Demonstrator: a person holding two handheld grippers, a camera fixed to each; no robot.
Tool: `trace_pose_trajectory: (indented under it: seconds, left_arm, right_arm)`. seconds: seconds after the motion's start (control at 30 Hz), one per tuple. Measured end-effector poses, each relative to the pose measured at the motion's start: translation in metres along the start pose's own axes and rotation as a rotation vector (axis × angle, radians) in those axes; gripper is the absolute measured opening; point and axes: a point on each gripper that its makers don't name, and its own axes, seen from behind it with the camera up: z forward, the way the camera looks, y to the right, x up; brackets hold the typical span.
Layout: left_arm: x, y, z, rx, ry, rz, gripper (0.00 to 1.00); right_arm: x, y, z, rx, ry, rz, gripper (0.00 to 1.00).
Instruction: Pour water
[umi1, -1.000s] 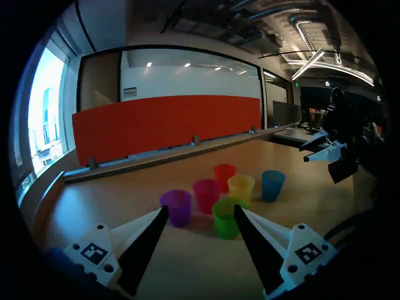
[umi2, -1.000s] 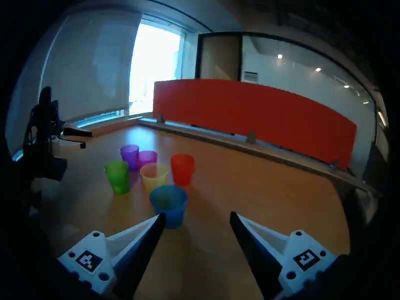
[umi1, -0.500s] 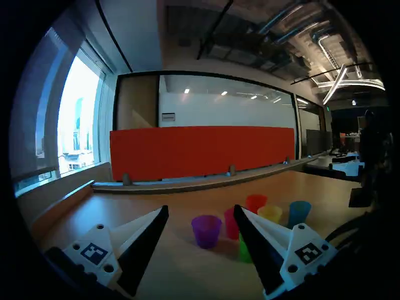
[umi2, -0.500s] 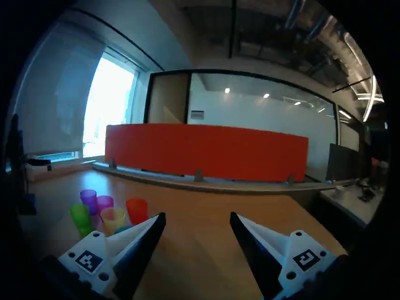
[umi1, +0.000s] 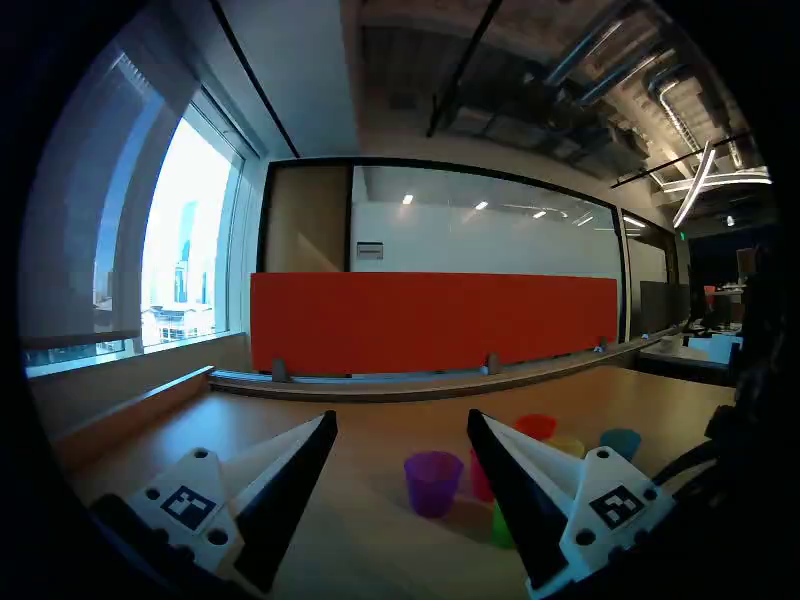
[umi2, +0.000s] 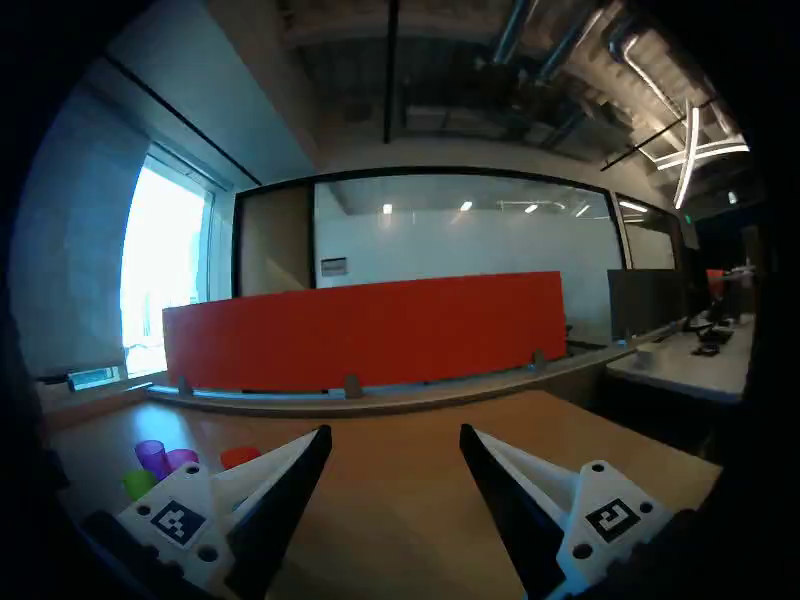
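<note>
Several coloured plastic cups stand in a cluster on a wooden table. In the left gripper view a purple cup is between my left gripper's open fingers, with a pink cup, a green cup, a red cup, a yellow cup and a blue cup partly hidden behind the right finger. In the right gripper view my right gripper is open over bare table, and the purple cup, pink cup, red cup and green cup sit low at the left.
An orange divider panel runs along the table's far edge, with a glass wall behind it. A bright window is at the left. Another desk stands at the right.
Both grippers have dropped lower and tilted up toward the room. The cups have slid down and to the side in each view. The right gripper's view has swung right, away from the cups.
</note>
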Motion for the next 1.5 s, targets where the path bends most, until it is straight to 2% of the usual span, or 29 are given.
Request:
trace_pose_trajectory:
  seconds: [0.2, 0.3, 0.6, 0.9, 1.5]
  left_arm:
    - [0.001, -0.009, 0.006, 0.039, 0.018, -0.011, 0.97]
    - [0.001, -0.015, 0.008, 0.068, 0.036, -0.009, 0.97]
    - [-0.006, -0.021, 0.015, 0.106, 0.051, 0.008, 0.97]
    - [-0.03, -0.029, 0.018, 0.118, 0.036, 0.032, 0.97]
    - [-0.062, -0.05, 0.018, 0.132, 0.012, -0.004, 0.97]
  right_arm:
    - [0.003, 0.008, 0.003, -0.032, 0.004, 0.035, 0.99]
    - [0.007, 0.007, 0.005, -0.034, 0.009, 0.027, 0.99]
    - [0.021, -0.003, 0.008, -0.043, 0.021, -0.059, 0.99]
    - [0.025, -0.007, 0.008, -0.065, 0.014, -0.095, 0.99]
    - [0.017, -0.011, 0.007, -0.084, -0.014, -0.112, 0.99]
